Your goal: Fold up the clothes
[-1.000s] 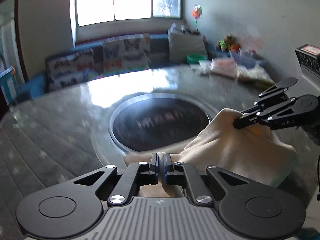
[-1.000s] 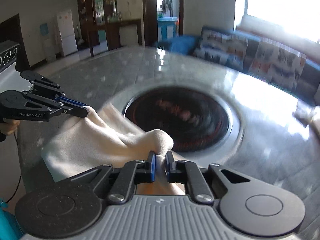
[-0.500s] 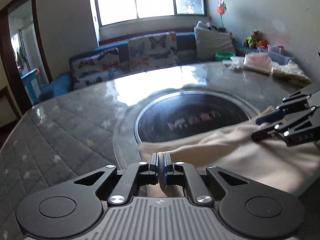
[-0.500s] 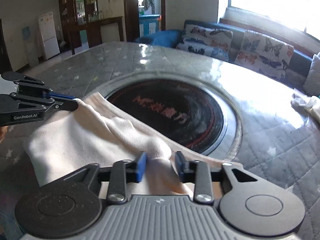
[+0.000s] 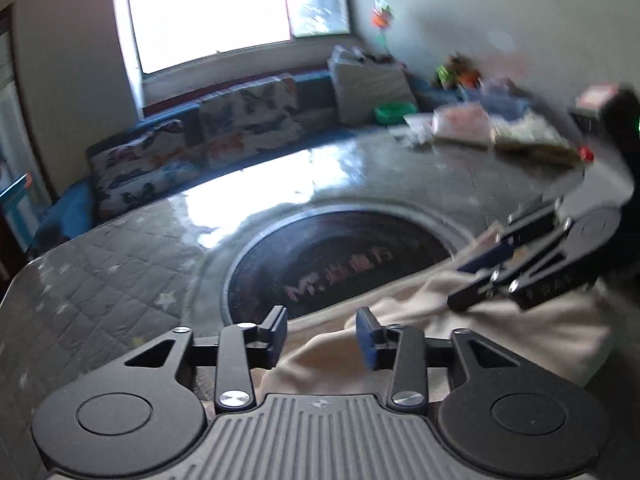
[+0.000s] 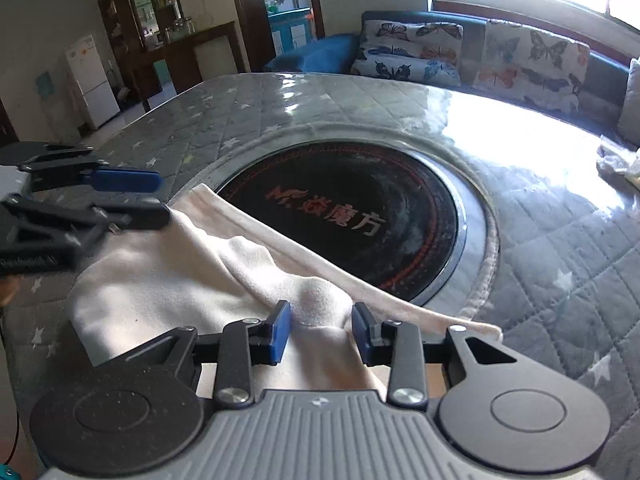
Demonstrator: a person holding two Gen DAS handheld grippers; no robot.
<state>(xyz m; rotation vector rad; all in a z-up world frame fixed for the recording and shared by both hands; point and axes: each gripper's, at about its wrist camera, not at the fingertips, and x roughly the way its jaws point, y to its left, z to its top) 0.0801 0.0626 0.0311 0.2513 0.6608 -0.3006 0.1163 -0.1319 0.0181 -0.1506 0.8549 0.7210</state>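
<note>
A cream garment (image 6: 168,272) lies folded on the grey quilted table, its far edge along the rim of the black round hob (image 6: 344,216). It also shows in the left wrist view (image 5: 520,336). My right gripper (image 6: 322,330) is open, its jaws either side of a raised fold of the cloth without pinching it. My left gripper (image 5: 322,338) is open just above the garment's near corner. In the right wrist view the left gripper (image 6: 132,200) hangs open over the garment's left corner. In the left wrist view the right gripper (image 5: 480,280) is blurred over the cloth.
The quilted table (image 6: 560,280) has a glossy cover. A butterfly-print sofa (image 6: 480,52) runs behind it. Bags and folded items (image 5: 500,128) sit at the table's far right corner. A fridge (image 6: 92,80) and dark cabinets stand beyond the left edge.
Both grippers have let go of the garment: the right opened first, then the left. The cloth has dropped from a lifted bunch to lie flat on the table.
</note>
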